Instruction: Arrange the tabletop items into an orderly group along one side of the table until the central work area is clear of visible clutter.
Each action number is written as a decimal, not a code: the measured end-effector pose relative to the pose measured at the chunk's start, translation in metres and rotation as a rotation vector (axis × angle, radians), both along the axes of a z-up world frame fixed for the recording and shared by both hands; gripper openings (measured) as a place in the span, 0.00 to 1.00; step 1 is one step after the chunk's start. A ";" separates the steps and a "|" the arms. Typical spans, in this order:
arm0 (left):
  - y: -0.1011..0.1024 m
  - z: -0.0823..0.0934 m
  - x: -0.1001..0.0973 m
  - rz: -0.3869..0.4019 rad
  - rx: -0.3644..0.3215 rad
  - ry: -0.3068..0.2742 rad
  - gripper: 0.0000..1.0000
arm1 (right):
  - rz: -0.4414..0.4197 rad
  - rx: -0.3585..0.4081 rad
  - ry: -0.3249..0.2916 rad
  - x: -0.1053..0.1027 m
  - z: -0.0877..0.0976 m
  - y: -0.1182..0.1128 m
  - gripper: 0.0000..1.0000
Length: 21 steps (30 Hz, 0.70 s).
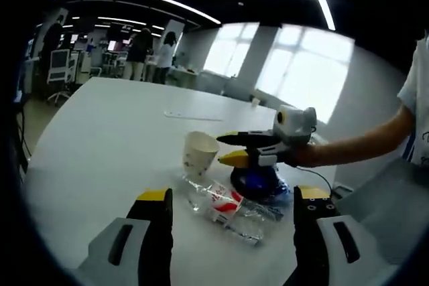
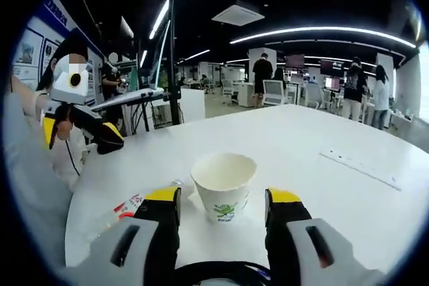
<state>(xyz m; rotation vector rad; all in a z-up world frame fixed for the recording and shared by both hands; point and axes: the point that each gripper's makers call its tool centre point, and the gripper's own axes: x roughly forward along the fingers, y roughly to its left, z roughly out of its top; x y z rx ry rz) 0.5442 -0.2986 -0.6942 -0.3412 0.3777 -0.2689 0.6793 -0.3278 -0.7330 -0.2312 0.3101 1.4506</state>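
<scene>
White counter (image 2: 322, 132) carries our paper cup (image 2: 224, 183) between the gaping right tongs (image 2: 224, 204); our left tongs (image 1: 234, 200), gaping and empty, face a plastic bottle (image 1: 228, 207).

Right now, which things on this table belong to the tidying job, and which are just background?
Job:
paper cup
clear plastic wrapper
blue object, under the right gripper
left gripper

Background:
long flat strip on the white table
office chairs
people standing far off
</scene>
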 end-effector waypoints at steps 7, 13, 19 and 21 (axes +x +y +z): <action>0.004 -0.006 -0.001 -0.001 -0.002 0.026 0.72 | -0.012 -0.044 0.018 -0.013 0.005 -0.016 0.49; 0.003 -0.003 -0.002 -0.025 0.005 0.019 0.72 | -0.014 -0.075 0.036 -0.020 0.007 -0.029 0.51; 0.002 -0.002 -0.001 -0.045 0.003 0.019 0.73 | -0.006 -0.118 0.062 -0.031 0.008 -0.042 0.63; 0.002 -0.002 -0.001 -0.051 -0.004 0.016 0.73 | -0.005 -0.138 0.047 -0.036 0.007 -0.047 0.65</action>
